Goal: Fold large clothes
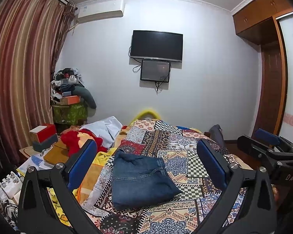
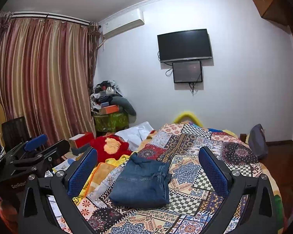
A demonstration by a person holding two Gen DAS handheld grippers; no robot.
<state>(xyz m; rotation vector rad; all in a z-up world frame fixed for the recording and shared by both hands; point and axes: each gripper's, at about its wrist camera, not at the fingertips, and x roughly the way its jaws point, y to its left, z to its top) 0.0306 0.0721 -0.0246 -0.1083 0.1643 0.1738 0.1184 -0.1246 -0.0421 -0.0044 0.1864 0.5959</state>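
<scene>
From the left wrist, the left gripper (image 1: pixel 146 161) hangs above the bed (image 1: pixel 185 148) with its jaws wide apart and nothing between them; its blue pads (image 1: pixel 82 161) frame the jeans (image 1: pixel 140 177), which lie folded into a compact bundle on the patchwork bedspread, clear of both fingers. The waistband end of the jeans points away toward the wall, and the folded edge lies nearest the camera. At the right edge, the right gripper (image 1: pixel 263 144) shows from the side, held off the bed's edge, jaws apart and empty. A red cushion (image 1: pixel 78 140) and a white cloth (image 1: pixel 105 128) lie at the bed's left side, beside a cluttered tabletop (image 1: pixel 39 156) with a red box (image 1: pixel 45 132). A TV (image 1: pixel 156 45) hangs on the wall with a smaller screen (image 1: pixel 155 71) just below it; striped curtains (image 1: pixel 19 68) fill the left. From the right wrist, the right gripper (image 2: pixel 147 167) is likewise above the bed (image 2: pixel 214 156), jaws spread wide and empty, with the jeans (image 2: pixel 140 183) lying flat between the two blue pads (image 2: pixel 213 171) in the picture but touching neither. The left gripper (image 2: pixel 39 148) appears at the left edge, off the bedspread over the clutter, its jaws also parted. The cushion (image 2: pixel 111 148) sits beyond the jeans to the left, and a grey bag (image 2: pixel 257 140) stands at the bed's far right.
</scene>
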